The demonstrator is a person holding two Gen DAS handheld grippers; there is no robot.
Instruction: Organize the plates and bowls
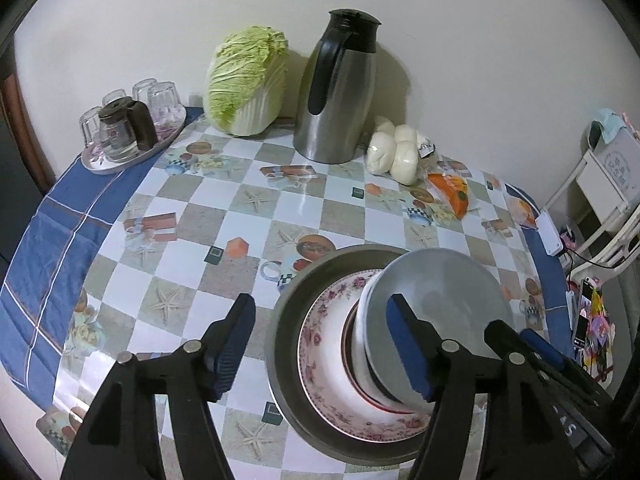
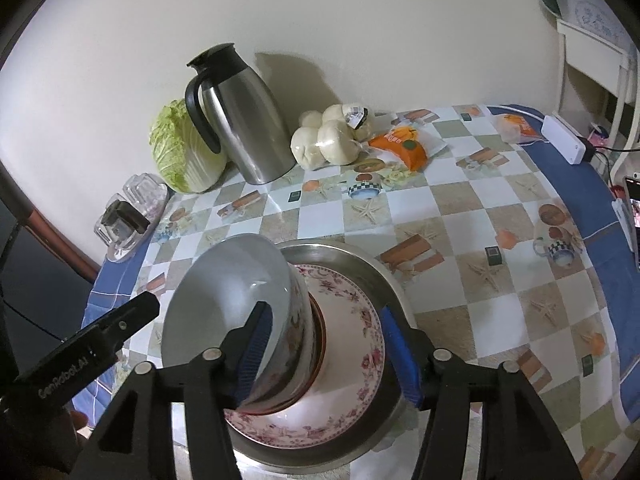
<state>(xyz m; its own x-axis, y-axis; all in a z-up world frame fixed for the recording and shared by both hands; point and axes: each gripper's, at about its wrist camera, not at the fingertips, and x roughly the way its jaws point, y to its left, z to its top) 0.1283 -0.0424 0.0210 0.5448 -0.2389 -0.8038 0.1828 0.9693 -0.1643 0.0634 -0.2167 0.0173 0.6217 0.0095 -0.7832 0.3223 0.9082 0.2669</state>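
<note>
A metal pan (image 1: 288, 320) (image 2: 360, 260) sits on the table's near side. In it lies a floral plate (image 1: 320, 344) (image 2: 360, 320), and on the plate stands a stack of bowls topped by a grey-white bowl (image 1: 440, 296) (image 2: 224, 292). My left gripper (image 1: 324, 344) is open, its fingers spread over the pan's left part, holding nothing. My right gripper (image 2: 328, 352) is open around the bowl stack, its left finger (image 2: 256, 344) inside the top bowl's rim. It also shows at the right in the left wrist view (image 1: 516, 340).
At the back stand a napa cabbage (image 1: 248, 80), a steel thermos jug (image 1: 340, 88), bagged steamed buns (image 1: 396, 152) and an orange packet (image 1: 452, 192). A tray of glasses (image 1: 132, 128) is at the far left. A white charger box (image 2: 564, 140) lies at the right edge.
</note>
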